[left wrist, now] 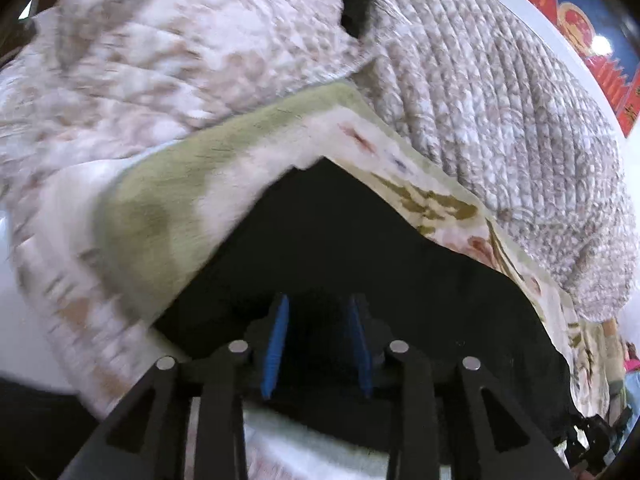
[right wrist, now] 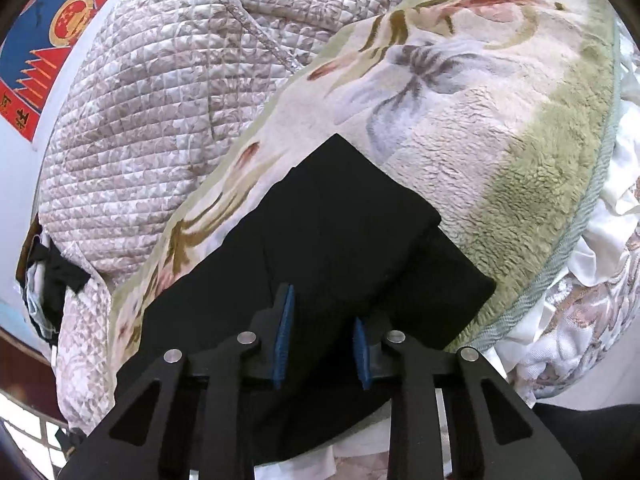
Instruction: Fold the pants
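Lying on a fleecy floral blanket (right wrist: 472, 128), the black pants (right wrist: 340, 216) form a flat, folded slab with straight edges and two squared corners, one pointing up toward the middle of the right wrist view and a second, lower layer jutting out to the right beneath it. Their cloth is so dark that seams and creases barely show; one faint line runs down the top layer. The blanket is cream with pink, grey and olive flowers and a green border, and it rests on a quilted beige bedspread (right wrist: 152, 112). From the left wrist view the pants (left wrist: 360, 248) read as a broad dark mass with a peaked upper edge against the same blanket (left wrist: 168, 200), much of that picture smeared by blur. The left gripper (left wrist: 318, 344) hangs over the dark cloth with its blue pads apart; whether any fabric is caught between them cannot be told. The right gripper (right wrist: 324, 344) is likewise spread partway above the near edge of the pants, its pads showing a gap with black cloth behind it.
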Demonstrator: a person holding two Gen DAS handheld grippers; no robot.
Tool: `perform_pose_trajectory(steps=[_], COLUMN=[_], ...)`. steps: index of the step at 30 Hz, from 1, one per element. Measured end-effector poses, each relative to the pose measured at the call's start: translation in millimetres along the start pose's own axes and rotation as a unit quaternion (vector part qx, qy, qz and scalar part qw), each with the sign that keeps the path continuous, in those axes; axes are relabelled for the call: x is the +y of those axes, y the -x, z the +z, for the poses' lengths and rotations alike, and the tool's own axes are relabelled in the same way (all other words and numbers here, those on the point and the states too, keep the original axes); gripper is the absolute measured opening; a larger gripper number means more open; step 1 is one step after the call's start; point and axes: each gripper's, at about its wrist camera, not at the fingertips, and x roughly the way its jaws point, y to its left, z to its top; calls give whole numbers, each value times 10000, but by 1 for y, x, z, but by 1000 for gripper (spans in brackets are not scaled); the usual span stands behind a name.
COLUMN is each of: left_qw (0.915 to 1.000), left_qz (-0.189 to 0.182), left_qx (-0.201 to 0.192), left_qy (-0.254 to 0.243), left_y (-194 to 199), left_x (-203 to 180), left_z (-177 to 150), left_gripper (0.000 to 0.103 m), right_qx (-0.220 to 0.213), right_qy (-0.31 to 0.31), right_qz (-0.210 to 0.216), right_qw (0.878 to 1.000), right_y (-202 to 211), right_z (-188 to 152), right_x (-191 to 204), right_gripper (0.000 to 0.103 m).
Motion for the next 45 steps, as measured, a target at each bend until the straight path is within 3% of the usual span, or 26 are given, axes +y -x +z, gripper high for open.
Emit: perform_pose_trajectory(steps=[1, 2, 7, 12, 14, 20, 33, 36, 42, 45], left_qw=[10000, 10000, 9998, 9996, 9998, 9998, 9999, 9997, 9996, 9995], left_qz=[22, 0, -55, -68, 55, 43, -29, -11, -245, -152], left_qx=[-26, -18, 19, -44, -49, -56, 150, 174, -87, -148], left_qy=[-17, -25, 194, 273, 185, 167, -49, -147, -82, -248], left_y=[4, 4, -9, -23, -26, -17, -21, -18, 23, 36], left_x=[2, 5, 12, 11, 8, 11, 1, -2, 1, 5], left_z=[-4, -5, 6, 16, 18, 21, 23, 25, 37, 30], left_gripper=[54, 55, 55, 51, 15, 5, 5, 4, 4, 4], right_qx=[17, 36, 327, 254, 255, 159, 177, 96, -129, -151], right_qy=[-6, 3, -144, -243, -369, -410, -473, -393, -172, -185], right_qz=[-9, -17, -35, 44, 95, 320, 126, 21, 405, 412], right_qw=[10000, 10000, 9994, 9994, 9989, 9985, 9986, 9992, 9989, 9989], right_y=[1, 2, -5, -9, -14, -5, -3, -2, 26, 35], right_z=[-1, -3, -12, -6, -3, -3, 16, 20, 24, 21], right_x=[0, -1, -9, -12, -14, -14, -21, -21, -2, -3], right_gripper=[27, 27, 28, 29, 29, 31, 31, 12, 9, 9])
